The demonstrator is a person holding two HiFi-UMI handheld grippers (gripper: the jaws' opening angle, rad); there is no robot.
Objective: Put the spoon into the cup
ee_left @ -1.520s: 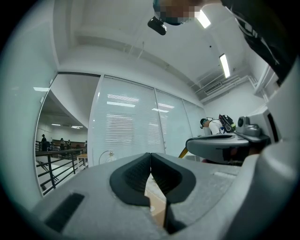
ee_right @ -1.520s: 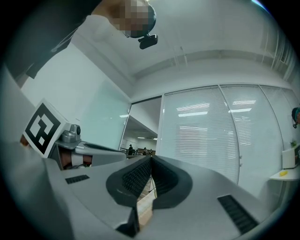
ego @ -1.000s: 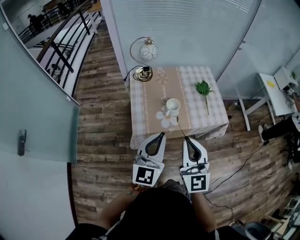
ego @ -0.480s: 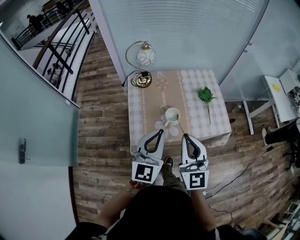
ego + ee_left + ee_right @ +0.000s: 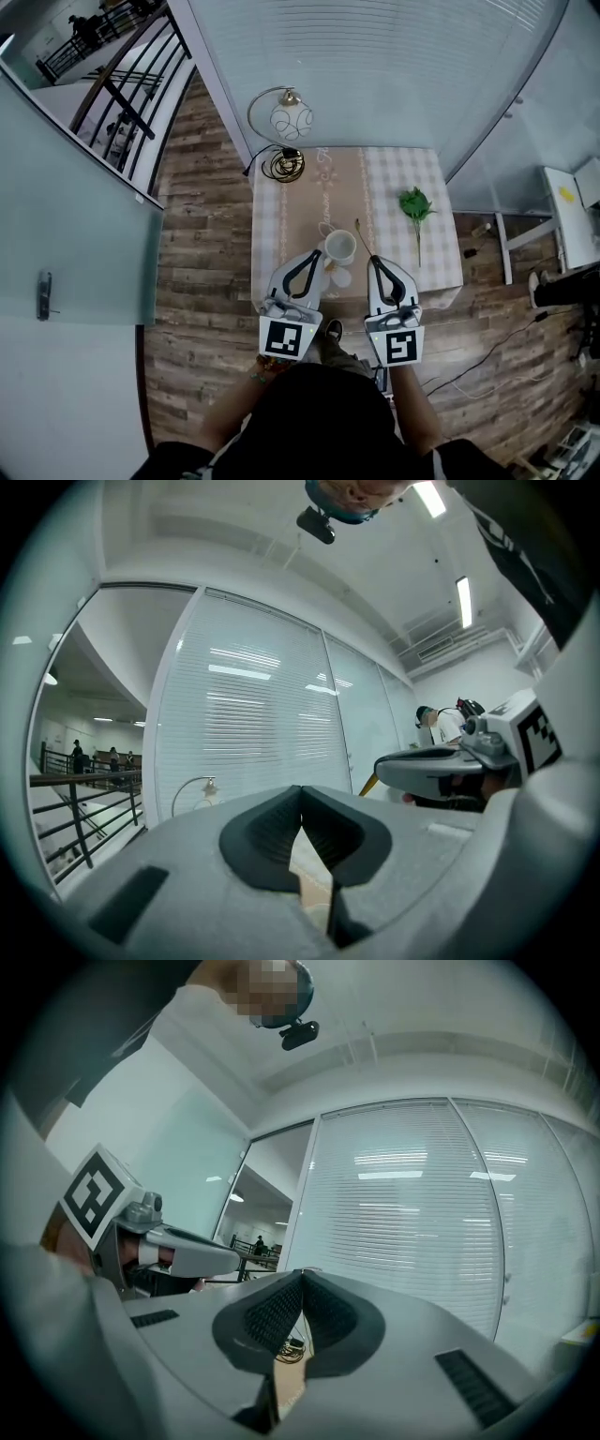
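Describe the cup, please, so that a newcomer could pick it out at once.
Start at the small table with the checked cloth; a tan runner goes down its middle. The cup stands at the runner's near end. It is the only white, open-topped vessel there, unlike the globe lamp and green sprig.

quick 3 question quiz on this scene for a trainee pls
1. True or false: the thin long-handled spoon sits inside the white ceramic cup.
2. The spoon is held by: A the left hand-held gripper; B the right hand-held gripper; C nothing.
3. Fill in: in the head view, the green leafy sprig lies on the cup's ____ side.
Key: 1 false; 2 B; 3 right.
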